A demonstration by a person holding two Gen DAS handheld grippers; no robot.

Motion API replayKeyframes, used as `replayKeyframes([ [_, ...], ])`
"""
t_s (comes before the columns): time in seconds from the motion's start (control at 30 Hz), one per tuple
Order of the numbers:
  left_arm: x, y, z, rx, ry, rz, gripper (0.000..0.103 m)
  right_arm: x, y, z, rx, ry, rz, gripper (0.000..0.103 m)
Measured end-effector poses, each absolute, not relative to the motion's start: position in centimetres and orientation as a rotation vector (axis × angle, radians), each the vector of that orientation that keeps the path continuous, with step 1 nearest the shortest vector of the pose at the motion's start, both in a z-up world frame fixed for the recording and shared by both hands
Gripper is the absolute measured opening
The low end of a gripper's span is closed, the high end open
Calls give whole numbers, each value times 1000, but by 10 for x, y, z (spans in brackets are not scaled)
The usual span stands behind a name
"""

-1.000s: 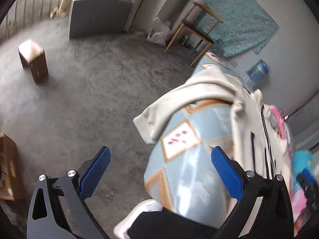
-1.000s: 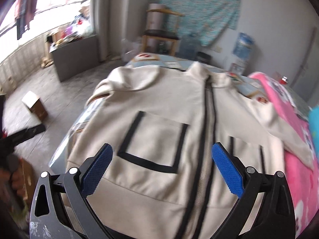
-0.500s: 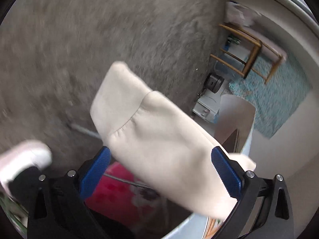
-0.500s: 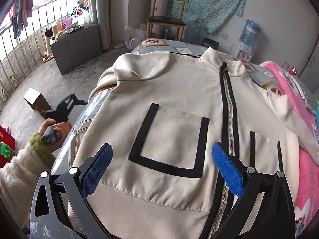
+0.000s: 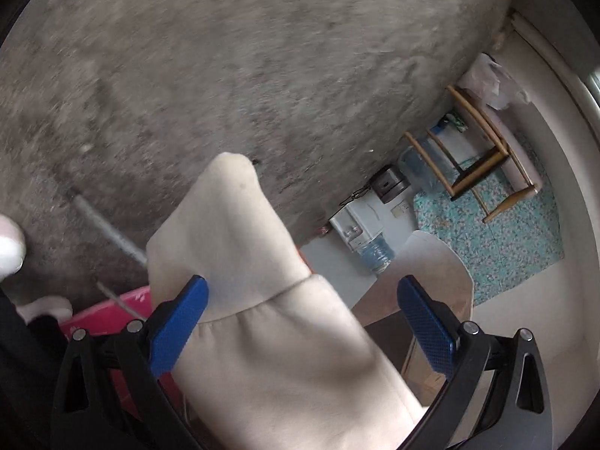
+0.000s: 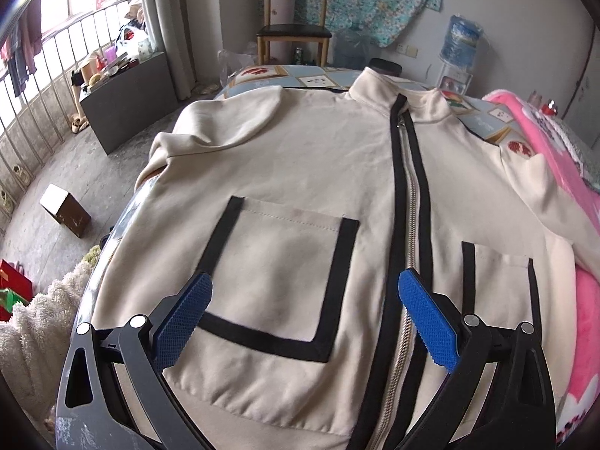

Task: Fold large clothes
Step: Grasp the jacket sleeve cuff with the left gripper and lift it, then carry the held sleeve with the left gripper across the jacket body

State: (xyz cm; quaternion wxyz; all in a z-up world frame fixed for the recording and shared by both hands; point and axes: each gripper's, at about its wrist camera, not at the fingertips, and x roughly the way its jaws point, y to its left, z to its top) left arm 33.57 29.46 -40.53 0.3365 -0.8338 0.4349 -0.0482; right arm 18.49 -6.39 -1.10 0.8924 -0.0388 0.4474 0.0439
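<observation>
A cream zip-up jacket [image 6: 300, 157] with black trim lies front-up on the patterned table [image 6: 318, 77], its zipper [image 6: 407, 195] closed. My right gripper [image 6: 305, 281] hovers open over the lower left pocket [image 6: 285, 258], holding nothing. The jacket's left sleeve [image 6: 210, 131] drapes off the table's left side. In the left wrist view this sleeve [image 5: 270, 337] hangs toward the floor, its cuff [image 5: 225, 217] pointing away. My left gripper [image 5: 302, 288] is open with the sleeve lying between its blue fingers, just behind the cuff seam. The other sleeve [image 6: 543, 187] rests against a pink blanket.
A pink blanket [image 6: 562, 142] lies along the table's right side. A wooden chair [image 6: 294, 33] and a water bottle [image 6: 459, 41] stand behind the table. On the floor at left are a grey cabinet [image 6: 127, 97], a cardboard box [image 6: 65, 213] and a red box [image 6: 11, 285]. A fluffy sleeve [image 6: 37, 330] shows low left.
My left gripper swung from facing the table down to the hanging sleeve and moved further along it, past the cuff. The right gripper stayed open over the jacket front.
</observation>
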Motion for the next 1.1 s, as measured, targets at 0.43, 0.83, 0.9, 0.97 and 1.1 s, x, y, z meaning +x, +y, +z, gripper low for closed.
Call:
replayKeyframes([
  [0.43, 371, 392, -247, -1768, 834, -208, 0, 177, -113, 6, 16, 861, 40, 96],
  [0.83, 358, 358, -215, -1630, 1193, -134, 80, 133, -125, 26, -16, 831, 13, 96],
  [0.9, 345, 349, -252, -1740, 1240, -123, 85, 136, -116, 23, -51, 853, 23, 96],
  [0.97, 329, 341, -289, -1824, 1266, -91, 91, 142, -103, 20, -90, 869, 40, 96],
  [1.1, 286, 325, -372, -2082, 1267, -57, 95, 163, -78, 13, -116, 907, 78, 96],
])
